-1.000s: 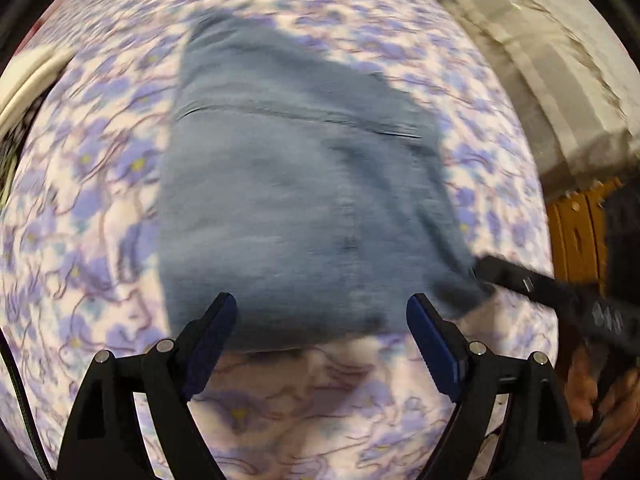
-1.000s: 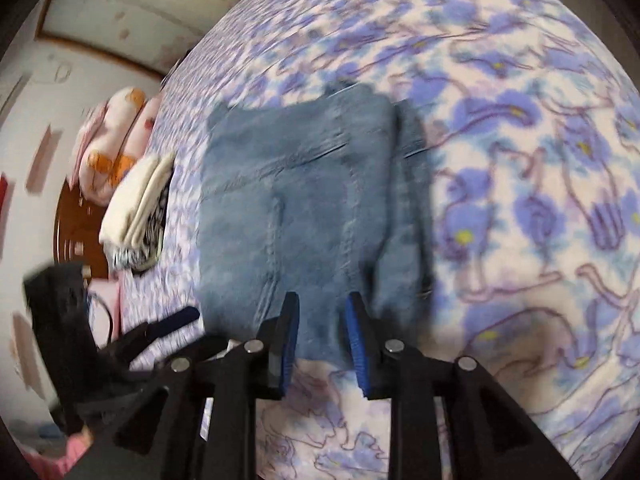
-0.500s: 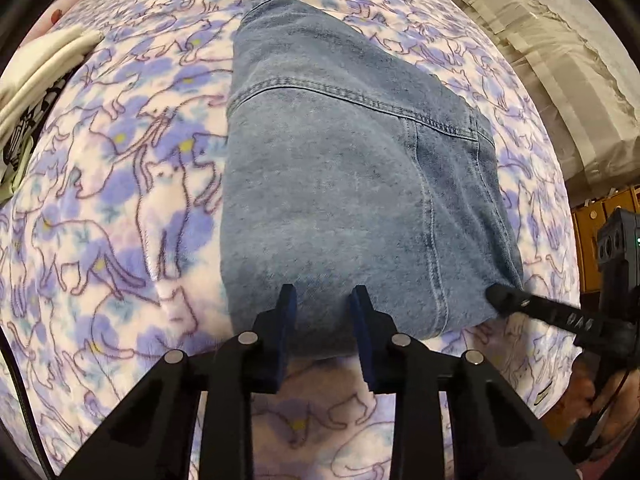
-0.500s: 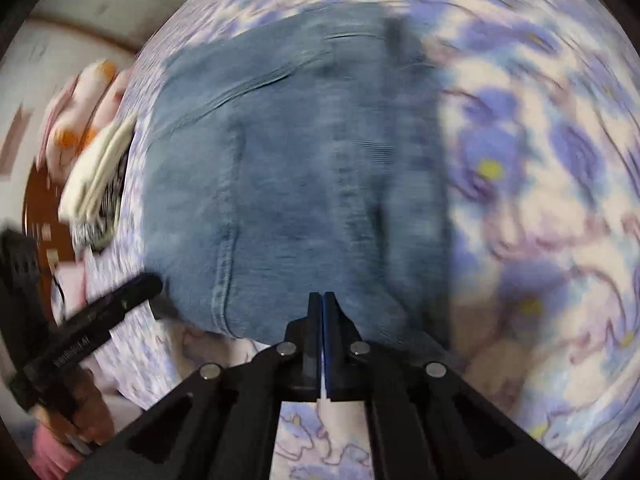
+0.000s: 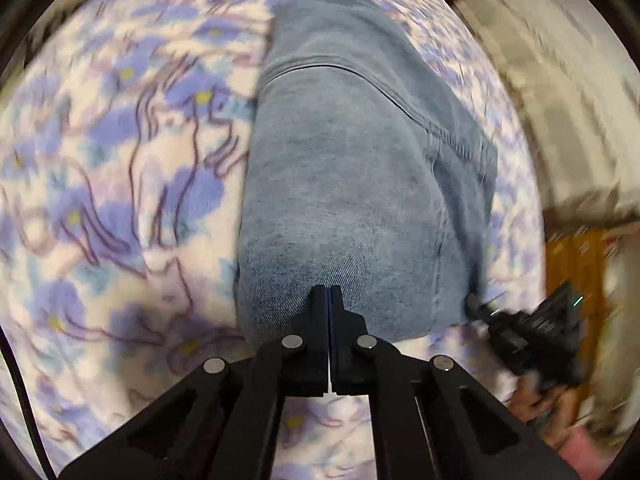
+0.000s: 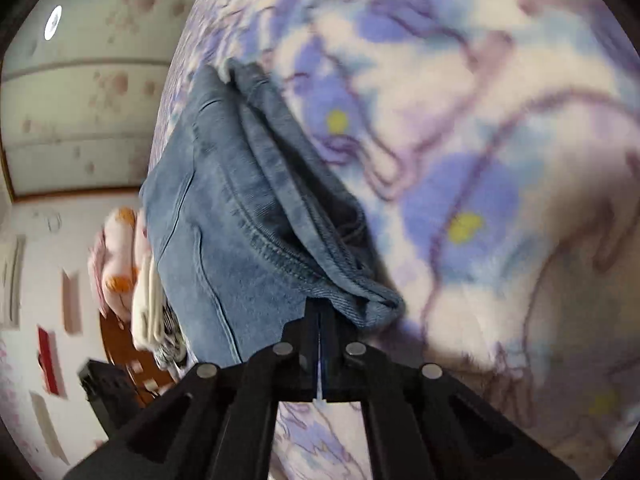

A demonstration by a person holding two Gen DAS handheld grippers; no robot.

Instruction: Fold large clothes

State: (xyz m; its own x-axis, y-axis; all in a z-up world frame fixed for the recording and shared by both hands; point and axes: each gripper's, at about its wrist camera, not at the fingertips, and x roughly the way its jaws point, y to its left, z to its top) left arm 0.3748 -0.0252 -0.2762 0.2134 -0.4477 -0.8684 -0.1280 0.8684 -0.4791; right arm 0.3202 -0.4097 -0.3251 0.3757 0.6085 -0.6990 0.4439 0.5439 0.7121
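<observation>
A folded pair of blue jeans lies on a purple-and-white floral blanket. My left gripper is shut on the near folded edge of the jeans. My right gripper is shut on the near corner of the jeans, where several denim layers bunch up and lift off the blanket. The right gripper also shows in the left wrist view, at the jeans' right corner.
A stack of folded light clothes and a pink patterned pillow lie beyond the jeans. A wooden cabinet and pale curtain stand past the bed's right edge.
My left gripper went from wide open to shut on the jeans' near edge. My right gripper closed on the jeans' corner and both views have moved closer and tilted.
</observation>
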